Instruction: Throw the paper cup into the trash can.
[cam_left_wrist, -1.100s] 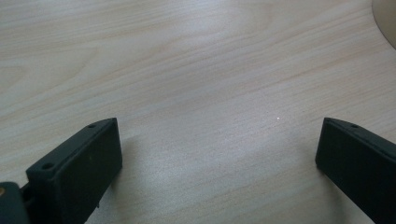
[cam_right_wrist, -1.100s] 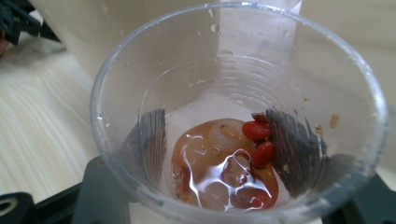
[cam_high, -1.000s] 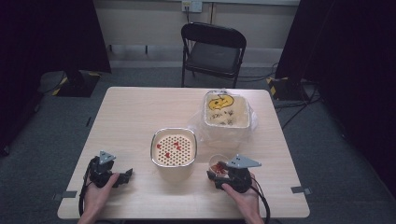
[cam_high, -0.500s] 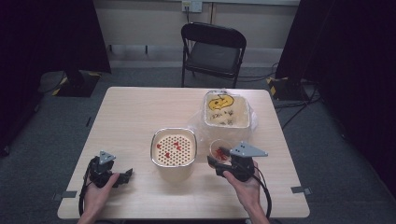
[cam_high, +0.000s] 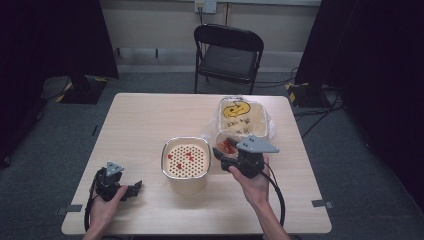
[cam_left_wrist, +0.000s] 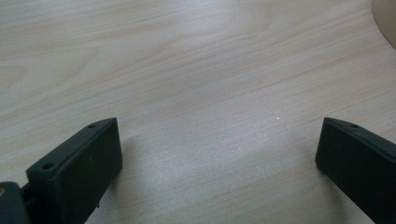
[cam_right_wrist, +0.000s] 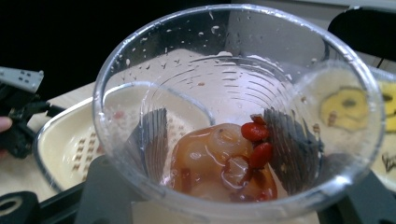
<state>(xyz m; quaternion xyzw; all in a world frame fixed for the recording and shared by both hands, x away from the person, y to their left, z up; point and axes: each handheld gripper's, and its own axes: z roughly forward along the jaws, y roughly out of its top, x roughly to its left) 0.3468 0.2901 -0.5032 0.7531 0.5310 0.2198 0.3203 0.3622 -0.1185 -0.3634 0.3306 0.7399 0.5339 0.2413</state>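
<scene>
Clear thin plastic is what my right hand-held gripper (cam_high: 231, 159) pinches: a see-through disposable cup (cam_right_wrist: 238, 112), its wall squeezed between my two black jaws, which show dark through the sides. It sits right in front of the jaws, lifted off the pale wooden counter (cam_high: 150, 120). I judge it light and flimsy; squeezing harder would buckle the wall, and the droplets on it suggest a slippery surface, so a hold low on the body, below the stiffer rim, seems safest. At its bottom lie wet, soft pale lumps with red berries (cam_right_wrist: 256, 140), likely to slide if I tip it. Just beyond, to my jaws' left, stands the cream perforated strainer in a metal bowl (cam_high: 185, 158). Farther off, my left hand-held gripper (cam_high: 131, 190) rests spread wide, holding nothing.
</scene>
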